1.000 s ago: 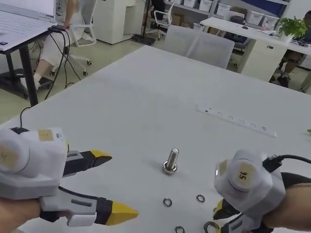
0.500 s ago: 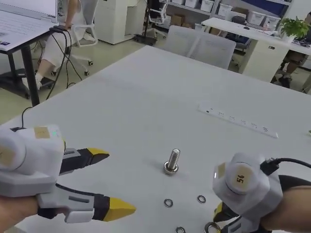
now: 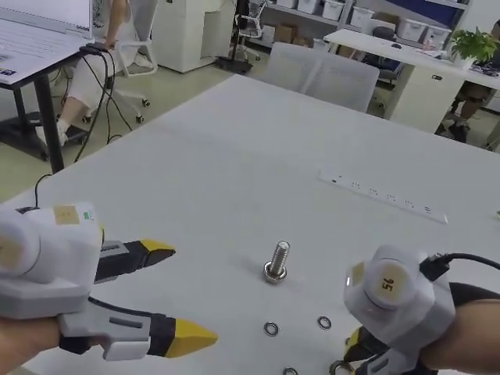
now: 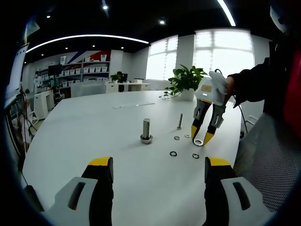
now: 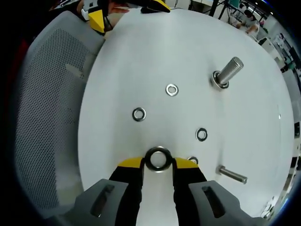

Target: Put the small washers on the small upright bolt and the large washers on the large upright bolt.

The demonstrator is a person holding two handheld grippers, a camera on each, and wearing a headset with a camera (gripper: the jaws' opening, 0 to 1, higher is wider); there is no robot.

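The large upright bolt point(image 3: 275, 262) point(image 4: 146, 131) point(image 5: 228, 72) stands mid-table with a washer around its base. To its right in the left gripper view is the thin small bolt point(image 4: 180, 121) point(image 5: 232, 174). My right gripper point(image 3: 349, 362) point(image 4: 205, 135) point(image 5: 158, 165) is shut on a large washer point(image 5: 158, 158) point(image 4: 198, 141), low over the table near me. Small washers point(image 3: 270, 329) point(image 5: 172, 89) lie loose between the bolts and the grippers. At the left, my left gripper point(image 3: 176, 293) point(image 4: 159, 165) is wide open and holds nothing.
A white power strip point(image 3: 383, 194) lies across the far right of the table point(image 3: 234, 156). A grey mesh chair point(image 5: 51, 108) stands at the near edge, and more chairs and desks stand beyond the far edge. A potted plant point(image 4: 186, 82) is at the table's end.
The right gripper has rolled slightly with the large washer still between its jaws. The left gripper has hardly moved.
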